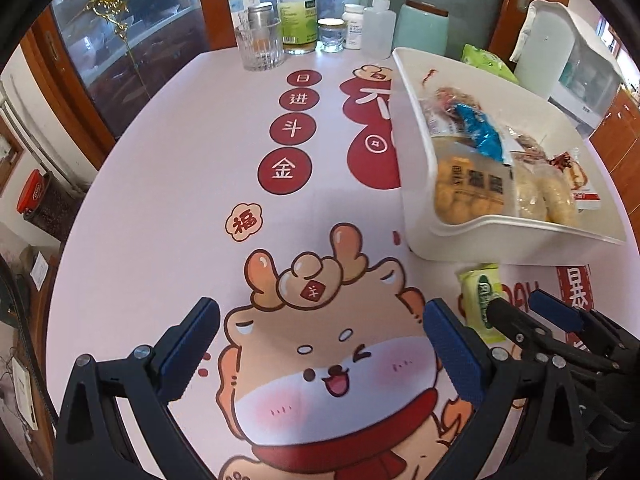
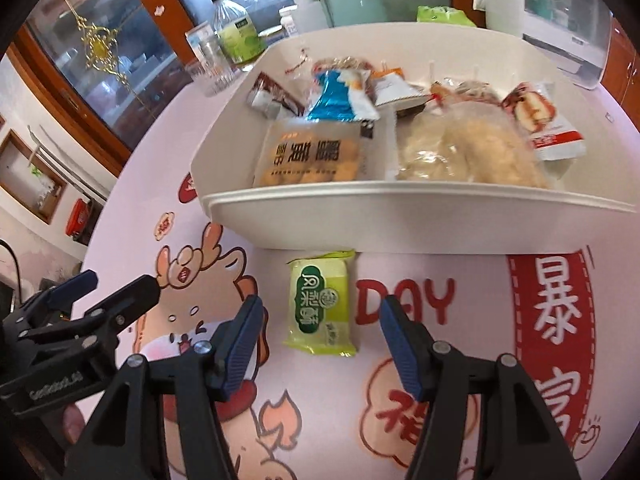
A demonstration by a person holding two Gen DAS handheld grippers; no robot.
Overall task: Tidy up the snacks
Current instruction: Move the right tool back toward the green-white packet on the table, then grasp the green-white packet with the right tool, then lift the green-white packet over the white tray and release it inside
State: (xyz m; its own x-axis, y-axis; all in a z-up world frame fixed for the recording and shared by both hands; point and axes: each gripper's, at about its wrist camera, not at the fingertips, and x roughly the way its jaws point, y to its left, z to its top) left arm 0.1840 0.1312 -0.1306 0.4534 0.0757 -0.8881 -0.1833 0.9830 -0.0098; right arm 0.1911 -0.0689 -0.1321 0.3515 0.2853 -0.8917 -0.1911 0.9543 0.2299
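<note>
One white bin (image 2: 304, 216), one green snack packet (image 2: 322, 304) on the desk (image 1: 180, 152), two hand-held grippers, one drinking glass (image 1: 260, 46).

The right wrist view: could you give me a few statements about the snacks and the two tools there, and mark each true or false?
1. A green snack packet lies on the table in front of the white bin. True.
2. The right tool is clamped on the green packet. False: its fingers stand open on either side of the packet, not pressing on it.
3. The white bin is empty. False: it holds several packets, among them a blue wrapper.
4. The left tool shows at the left edge of the picture. True.
5. The tablecloth is plain white. False: it is pink with cartoon figures and red characters.
</note>
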